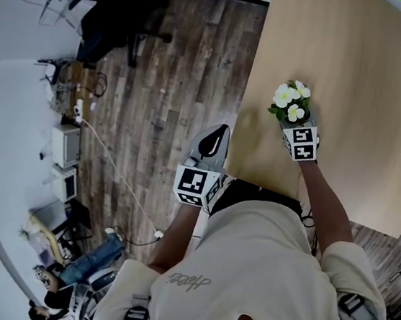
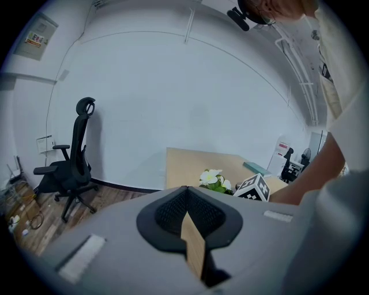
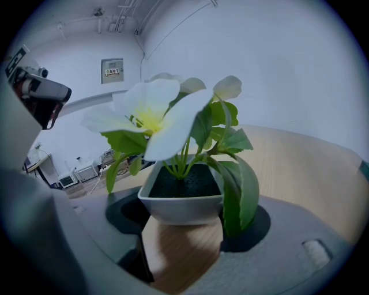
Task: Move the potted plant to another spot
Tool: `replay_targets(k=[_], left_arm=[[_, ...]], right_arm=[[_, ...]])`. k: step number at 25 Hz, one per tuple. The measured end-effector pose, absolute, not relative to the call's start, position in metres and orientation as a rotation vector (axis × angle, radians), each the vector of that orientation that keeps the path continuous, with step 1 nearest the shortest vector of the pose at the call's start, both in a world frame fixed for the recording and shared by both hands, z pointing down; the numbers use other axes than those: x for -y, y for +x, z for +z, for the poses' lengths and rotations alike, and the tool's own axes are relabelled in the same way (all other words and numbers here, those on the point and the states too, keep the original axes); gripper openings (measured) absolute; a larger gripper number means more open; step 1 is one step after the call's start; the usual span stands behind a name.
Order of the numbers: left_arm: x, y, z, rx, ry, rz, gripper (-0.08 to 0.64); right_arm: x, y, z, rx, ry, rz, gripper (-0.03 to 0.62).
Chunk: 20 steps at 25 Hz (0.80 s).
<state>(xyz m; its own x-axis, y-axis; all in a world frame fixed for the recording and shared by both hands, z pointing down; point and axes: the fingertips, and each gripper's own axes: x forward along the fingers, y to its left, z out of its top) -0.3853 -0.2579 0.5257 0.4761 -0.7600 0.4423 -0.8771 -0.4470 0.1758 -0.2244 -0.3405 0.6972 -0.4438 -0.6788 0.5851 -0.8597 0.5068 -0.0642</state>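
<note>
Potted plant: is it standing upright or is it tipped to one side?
Upright. In the right gripper view the potted plant has a level rim, its soil faces up and the stems rise from it.

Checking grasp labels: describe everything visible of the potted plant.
The potted plant is a small squarish pot, pale grey and smooth, filled with dark soil. White flowers with yellow centres and green leaves rise from it; one large leaf droops over the rim. It stands upright over the wooden table, near its left edge in the head view. The right gripper has its fingers against both side walls; whether the base rests on the table is unclear.
</note>
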Motion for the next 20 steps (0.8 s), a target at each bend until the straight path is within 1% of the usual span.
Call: replay_targets(k=[13,14,15,16,20], left_arm=[[0.269,-0.4,0.538,1.395,2.314,0.441,0.017],[0.269,-0.4,0.537,1.397,2.315,0.439,0.017],[0.27,-0.4,0.537,1.398,2.317,0.435,0.017],[0.271,-0.4,0.535,1.398,2.32,0.432,0.017],[0.271,-0.398,0.531,1.395,2.343,0.423,0.017]], right_arm=[[0.355,-0.238,0.702,2.297,1.21,0.425,0.345],[0.354,-0.241,0.704,2.297,1.192,0.433,0.377],[0.353,-0.243,0.705,2.296,1.175,0.44,0.424],[0.352,-0.244,0.706,2.29,1.163,0.444,0.44],[0.341,-0.233,0.707,2.236,1.189,0.482,0.443]])
